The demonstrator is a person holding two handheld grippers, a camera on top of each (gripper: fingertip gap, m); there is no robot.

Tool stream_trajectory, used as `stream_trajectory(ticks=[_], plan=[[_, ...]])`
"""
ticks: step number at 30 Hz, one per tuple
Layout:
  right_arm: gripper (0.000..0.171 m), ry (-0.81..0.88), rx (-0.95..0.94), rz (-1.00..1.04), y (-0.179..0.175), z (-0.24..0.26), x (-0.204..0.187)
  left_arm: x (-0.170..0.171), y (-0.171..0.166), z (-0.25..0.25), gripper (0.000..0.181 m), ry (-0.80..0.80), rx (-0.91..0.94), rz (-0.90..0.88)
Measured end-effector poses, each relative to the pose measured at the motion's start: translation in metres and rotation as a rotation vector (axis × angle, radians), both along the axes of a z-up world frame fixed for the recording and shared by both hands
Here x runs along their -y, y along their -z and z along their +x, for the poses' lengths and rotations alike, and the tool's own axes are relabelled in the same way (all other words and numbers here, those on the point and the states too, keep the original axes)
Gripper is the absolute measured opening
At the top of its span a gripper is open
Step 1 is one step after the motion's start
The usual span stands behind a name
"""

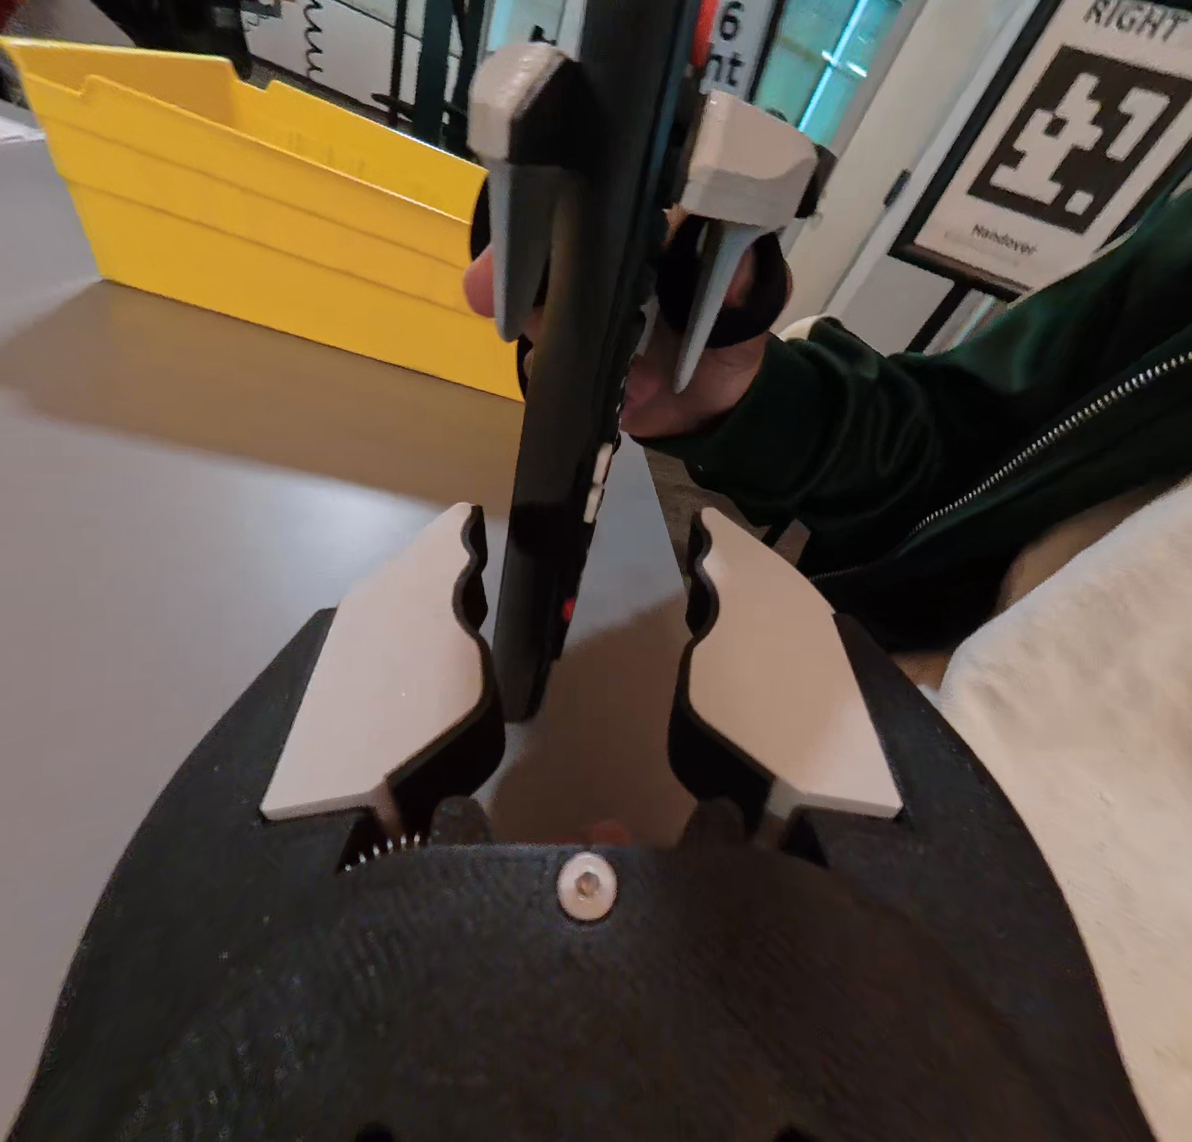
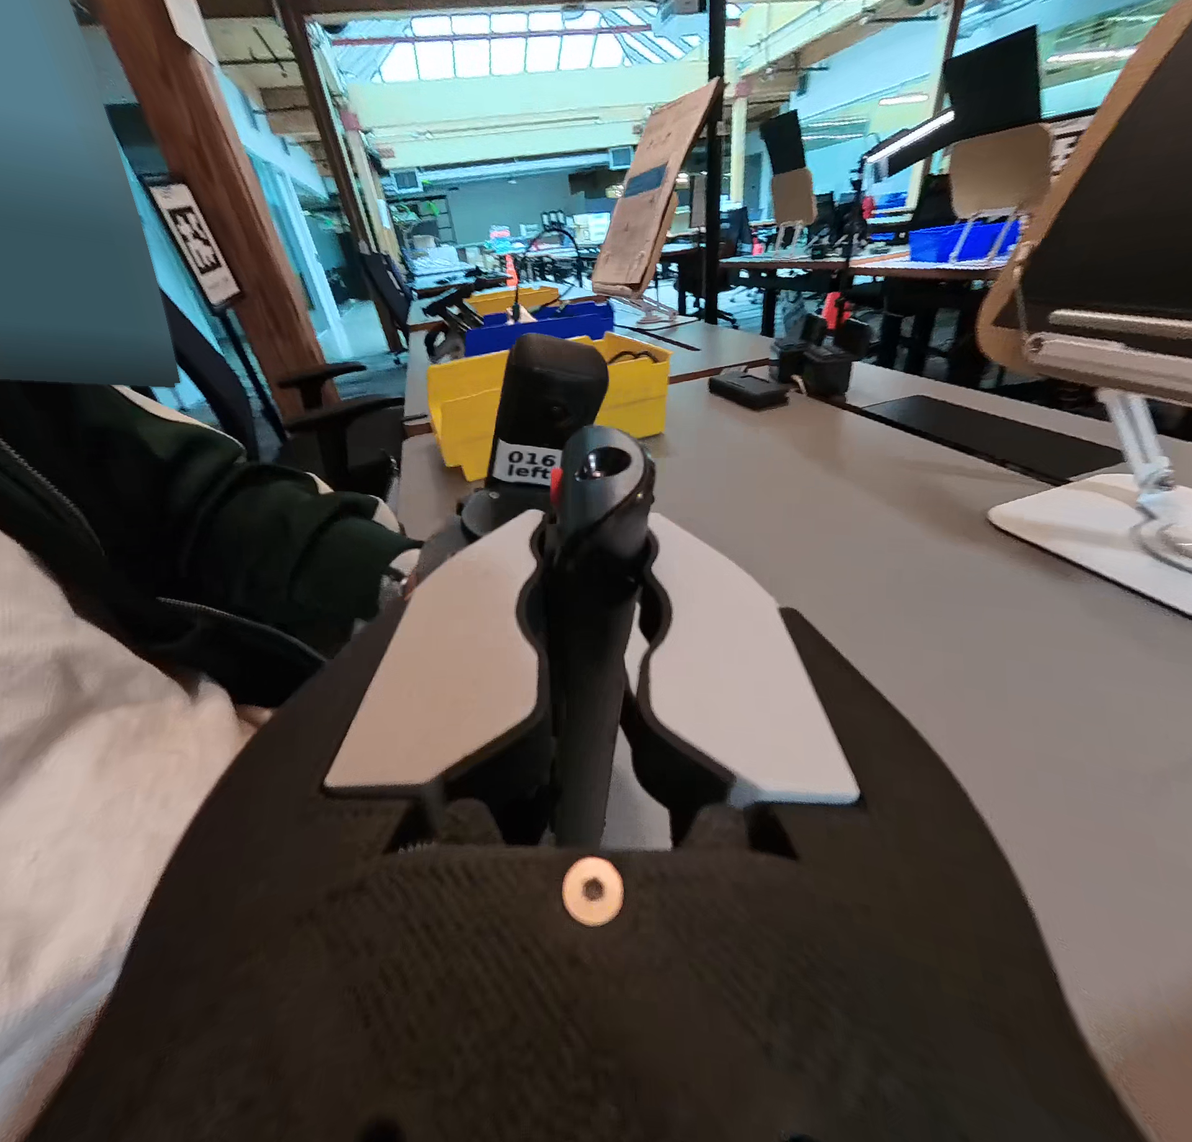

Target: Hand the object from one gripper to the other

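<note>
A long, slim black tool with a red button (image 1: 555, 402) stands nearly upright between both grippers. My right gripper (image 1: 596, 350) faces me in the left wrist view and is shut on the tool's upper part. In the right wrist view, my right gripper (image 2: 593, 531) clamps the black tool (image 2: 590, 659) between its white fingers. My left gripper (image 1: 587, 518) is open. The tool's lower end sits between its fingers, close to the left finger (image 1: 400, 647), with a wide gap on the right. The left gripper's black body (image 2: 548, 395) shows behind the tool.
A yellow bin (image 1: 258, 208) stands on the grey table (image 1: 161, 531) to the left; it also shows in the right wrist view (image 2: 464, 402). A person's dark green sleeve (image 1: 903, 434) reaches in from the right. A white monitor stand (image 2: 1096, 518) is at the right.
</note>
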State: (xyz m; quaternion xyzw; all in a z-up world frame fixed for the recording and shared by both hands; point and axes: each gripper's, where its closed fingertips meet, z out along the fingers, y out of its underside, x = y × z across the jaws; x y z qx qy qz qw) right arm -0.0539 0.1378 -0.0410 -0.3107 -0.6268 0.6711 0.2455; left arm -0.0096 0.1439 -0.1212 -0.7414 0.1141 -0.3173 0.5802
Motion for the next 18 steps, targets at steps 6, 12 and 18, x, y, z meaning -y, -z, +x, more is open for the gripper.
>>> stream_trajectory(ticks=[6, 12, 18], plan=[[0.025, -0.079, -0.022, -0.113, -0.017, 0.011, 0.003, 0.009, -0.001, 0.011, 0.068, 0.057, -0.059, 0.032], [0.025, -0.145, -0.013, -0.055, -0.02, 0.006, 0.016, 0.03, 0.003, 0.007, 0.068, 0.043, -0.133, -0.018], [0.025, -0.248, -0.014, -0.01, -0.02, -0.01, 0.045, 0.042, 0.004, -0.017, 0.09, -0.151, -0.216, 0.018]])
